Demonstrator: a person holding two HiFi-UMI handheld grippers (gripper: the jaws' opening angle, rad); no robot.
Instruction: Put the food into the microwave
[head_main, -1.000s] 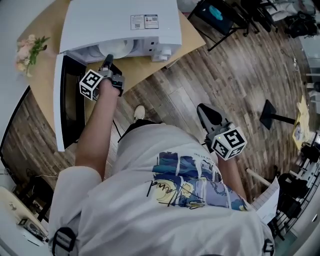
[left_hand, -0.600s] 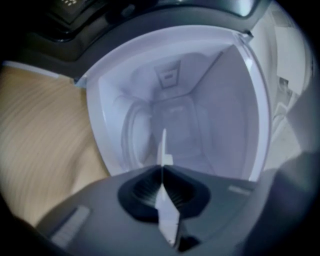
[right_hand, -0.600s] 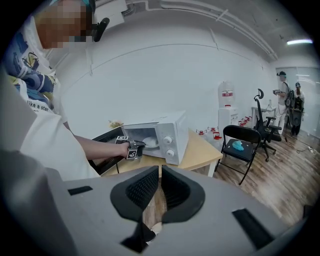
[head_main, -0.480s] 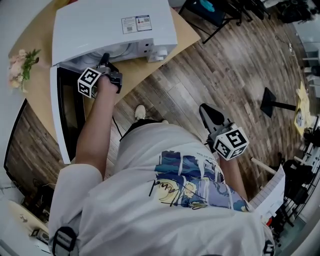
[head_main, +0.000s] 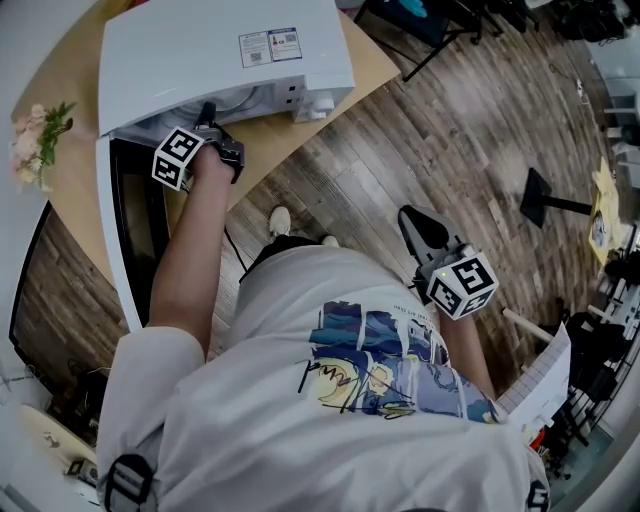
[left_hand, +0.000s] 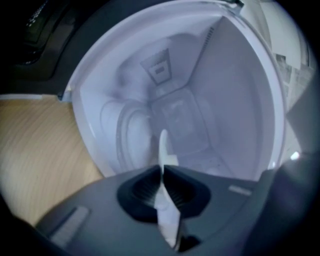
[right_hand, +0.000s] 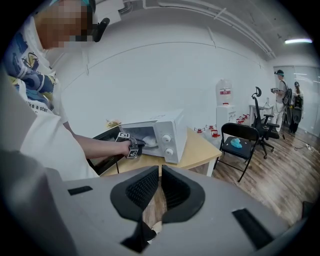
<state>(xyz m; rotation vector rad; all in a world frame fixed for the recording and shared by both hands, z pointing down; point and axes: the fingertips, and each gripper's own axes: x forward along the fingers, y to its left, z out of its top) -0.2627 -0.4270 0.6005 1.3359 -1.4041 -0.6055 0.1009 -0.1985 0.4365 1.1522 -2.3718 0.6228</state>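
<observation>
Left gripper (left_hand: 162, 170) reaches into the open microwave (left_hand: 235, 90), turned on its side. Its jaws are opening but stand only a sliver apart, and the thin rim of a white plate (left_hand: 163, 150) sits between them, the pads looking to touch it on both sides. The plate shows edge-on: its edge runs from the jaw roots out past the tips, pointing straight ahead at the cavity's back wall. Any food on it cannot be made out. Beyond the tips, to one side of the plate, lies the round turntable (left_hand: 127, 132). Outside the cavity, beside the gripper, is the wooden table (left_hand: 35, 150), and the microwave door (head_main: 125, 230) hangs open. The right gripper (right_hand: 160, 182) is well apart from the microwave, jaws nearly together with nothing between them, over the plank floor (head_main: 420, 150)
</observation>
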